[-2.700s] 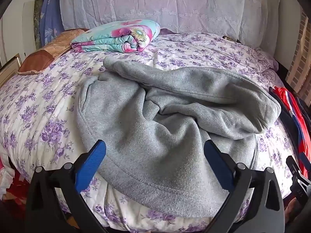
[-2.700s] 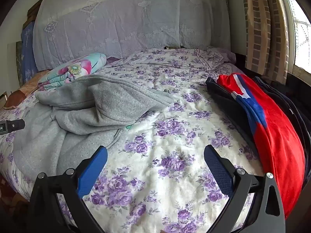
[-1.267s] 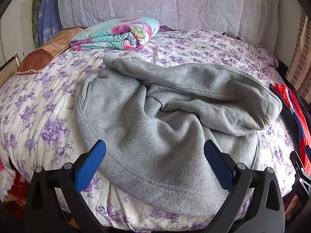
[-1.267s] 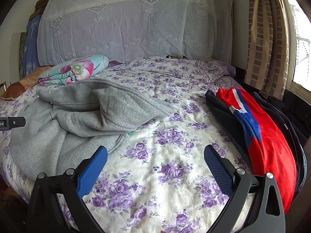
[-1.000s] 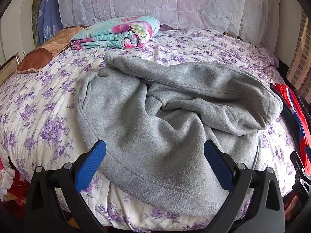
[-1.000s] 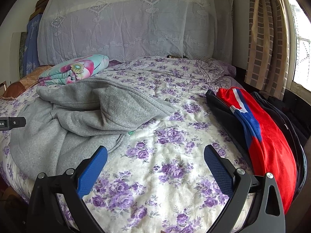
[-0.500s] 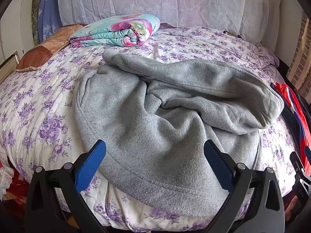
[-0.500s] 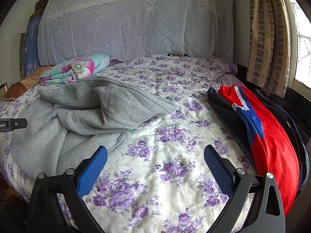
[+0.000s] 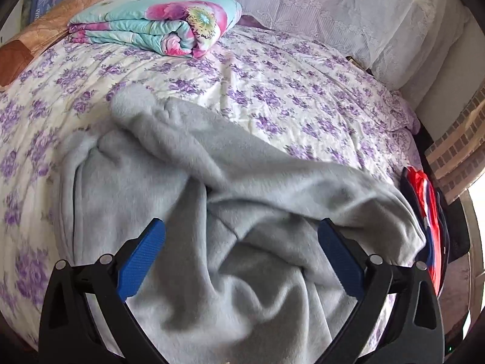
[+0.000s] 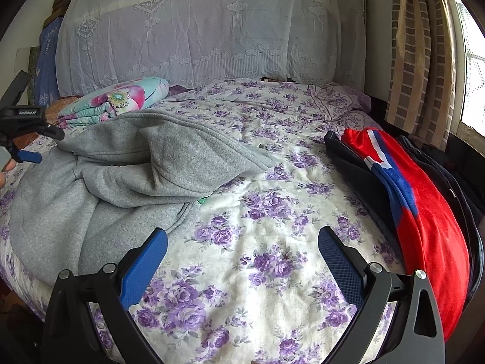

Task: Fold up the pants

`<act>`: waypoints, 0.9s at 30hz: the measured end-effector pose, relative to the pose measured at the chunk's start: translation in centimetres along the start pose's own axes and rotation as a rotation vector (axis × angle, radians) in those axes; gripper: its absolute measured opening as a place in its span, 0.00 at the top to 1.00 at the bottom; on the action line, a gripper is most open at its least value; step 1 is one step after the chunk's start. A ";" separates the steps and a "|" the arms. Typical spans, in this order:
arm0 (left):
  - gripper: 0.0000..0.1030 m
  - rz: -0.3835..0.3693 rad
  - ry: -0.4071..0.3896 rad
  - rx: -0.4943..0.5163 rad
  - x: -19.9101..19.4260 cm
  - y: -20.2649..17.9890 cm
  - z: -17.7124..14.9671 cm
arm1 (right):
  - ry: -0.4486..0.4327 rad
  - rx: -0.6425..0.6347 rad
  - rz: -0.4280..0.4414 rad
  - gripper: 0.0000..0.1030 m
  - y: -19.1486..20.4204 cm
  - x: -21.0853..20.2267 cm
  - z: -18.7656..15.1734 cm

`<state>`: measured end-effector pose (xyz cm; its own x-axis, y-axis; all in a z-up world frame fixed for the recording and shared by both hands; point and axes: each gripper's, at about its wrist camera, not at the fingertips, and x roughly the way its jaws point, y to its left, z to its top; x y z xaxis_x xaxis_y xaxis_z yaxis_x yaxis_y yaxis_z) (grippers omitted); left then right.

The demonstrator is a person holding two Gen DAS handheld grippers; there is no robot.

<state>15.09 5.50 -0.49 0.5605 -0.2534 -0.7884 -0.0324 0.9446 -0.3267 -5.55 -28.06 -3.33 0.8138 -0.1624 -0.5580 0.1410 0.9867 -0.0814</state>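
Observation:
Grey fleece pants (image 9: pixel 188 200) lie crumpled on the flowered bedspread (image 9: pixel 288 91), one leg folded across the heap. My left gripper (image 9: pixel 241 253) is open low over the middle of the pile, its blue pads straddling a fold and holding nothing. In the right wrist view the same pants (image 10: pixel 127 176) sit at the left, and my right gripper (image 10: pixel 242 259) is open above bare bedspread (image 10: pixel 272 242) to their right, clear of the cloth. The left gripper (image 10: pixel 21 139) shows at that view's left edge, above the pants.
A folded floral quilt (image 9: pixel 157 27) lies by the lace-covered headboard (image 10: pixel 197 30). A red, white and blue garment over dark clothes (image 10: pixel 418 197) is piled along the bed's right edge, with a curtain (image 10: pixel 421 45) and window behind. A brown cushion (image 9: pixel 30 42) sits far left.
My left gripper has moved forward and down over the pants, which now fill its view with motion blur. The right gripper has barely shifted. The pants lie as before.

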 end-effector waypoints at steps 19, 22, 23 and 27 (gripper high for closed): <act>0.18 -0.172 0.163 -0.213 9.3 2.9 7.3 | -0.041 -0.564 0.167 0.11 0.4 11.5 7.1; 0.89 -0.156 0.155 -0.211 9.5 3.5 7.8 | 0.110 -0.582 0.329 0.93 1.2 13.3 7.9; 0.90 -0.187 0.136 -0.240 9.0 4.1 7.9 | 0.096 -0.579 0.315 0.93 1.2 12.9 8.4; 0.92 -0.131 -0.055 -0.205 4.0 4.8 8.9 | -0.023 -0.521 0.321 0.93 0.2 9.4 12.1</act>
<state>24.54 10.83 -0.59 0.6149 -0.3544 -0.7045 -0.1200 0.8409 -0.5277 8.91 -29.49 1.39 0.7828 0.1497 -0.6040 -0.4028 0.8617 -0.3085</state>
